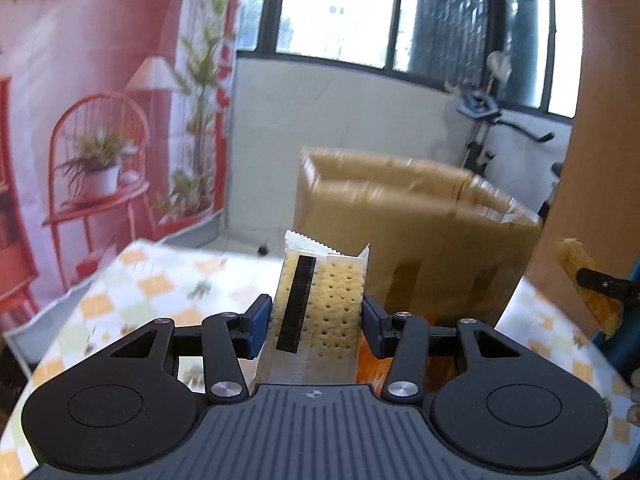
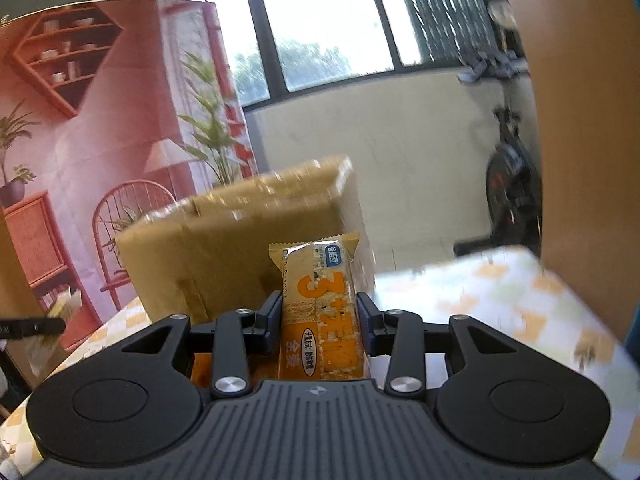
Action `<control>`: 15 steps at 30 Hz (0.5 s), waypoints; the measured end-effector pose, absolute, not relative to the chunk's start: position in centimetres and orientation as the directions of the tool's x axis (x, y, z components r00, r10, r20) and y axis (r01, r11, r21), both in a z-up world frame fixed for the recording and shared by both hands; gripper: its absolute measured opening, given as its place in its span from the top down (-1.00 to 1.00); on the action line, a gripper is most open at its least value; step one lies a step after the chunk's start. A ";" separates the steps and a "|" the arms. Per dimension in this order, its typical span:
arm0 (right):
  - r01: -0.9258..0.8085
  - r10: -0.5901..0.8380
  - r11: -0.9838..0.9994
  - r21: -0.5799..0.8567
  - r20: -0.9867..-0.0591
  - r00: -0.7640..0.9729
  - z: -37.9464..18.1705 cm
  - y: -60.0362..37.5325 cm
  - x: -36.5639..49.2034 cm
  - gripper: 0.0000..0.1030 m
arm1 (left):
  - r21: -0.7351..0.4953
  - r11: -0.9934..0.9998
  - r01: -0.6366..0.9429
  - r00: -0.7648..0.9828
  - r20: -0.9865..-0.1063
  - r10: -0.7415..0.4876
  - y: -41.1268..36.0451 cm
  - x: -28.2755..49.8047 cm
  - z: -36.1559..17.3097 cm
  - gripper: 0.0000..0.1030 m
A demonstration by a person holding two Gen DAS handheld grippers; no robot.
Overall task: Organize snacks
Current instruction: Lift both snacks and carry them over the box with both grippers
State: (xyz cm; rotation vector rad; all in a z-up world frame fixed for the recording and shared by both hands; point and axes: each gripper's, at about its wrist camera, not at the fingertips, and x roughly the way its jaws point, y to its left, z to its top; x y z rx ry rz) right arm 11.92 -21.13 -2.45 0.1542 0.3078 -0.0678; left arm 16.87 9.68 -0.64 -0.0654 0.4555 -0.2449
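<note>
My left gripper [image 1: 316, 322] is shut on a clear-wrapped cracker pack [image 1: 320, 304] with a black stripe, held upright above the table. My right gripper [image 2: 316, 326] is shut on an orange-and-yellow snack bar pack [image 2: 320, 312], also held upright. A brown cardboard box [image 1: 408, 220] stands on the table just beyond both grippers; it also shows in the right wrist view [image 2: 240, 240]. The right gripper's snack bar shows at the right edge of the left wrist view [image 1: 588, 280]. The left gripper's tip shows at the left edge of the right wrist view [image 2: 36, 326].
The table has a checked orange, green and white cloth [image 1: 160, 288], also in the right wrist view [image 2: 500, 300]. A pink printed backdrop [image 1: 100, 120] stands at the left. An exercise bike [image 2: 512, 168] stands by the wall under the window. A brown panel [image 2: 580, 120] fills the right side.
</note>
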 end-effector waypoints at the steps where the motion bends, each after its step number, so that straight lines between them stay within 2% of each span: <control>1: 0.082 -0.039 0.987 0.137 -0.293 0.955 -1.9 -21.0 12.2 0.23 | -0.114 0.967 0.228 0.873 -0.416 -0.255 9.4 17.2 0.0 0.02; 8: 0.029 0.004 0.989 0.148 -0.217 0.976 2.3 -20.7 15.1 0.23 | -0.134 0.950 0.281 0.872 -0.378 -0.311 7.2 20.8 3.3 0.01; 12: 0.020 0.010 0.991 0.129 -0.229 0.973 4.3 -20.2 18.4 0.23 | -0.202 0.930 0.306 0.856 -0.370 -0.362 6.5 23.8 4.7 0.02; 15: 0.011 0.020 0.993 0.121 -0.255 0.967 5.3 -19.8 21.2 0.23 | -0.204 0.924 0.324 0.852 -0.363 -0.379 5.5 26.4 5.3 0.02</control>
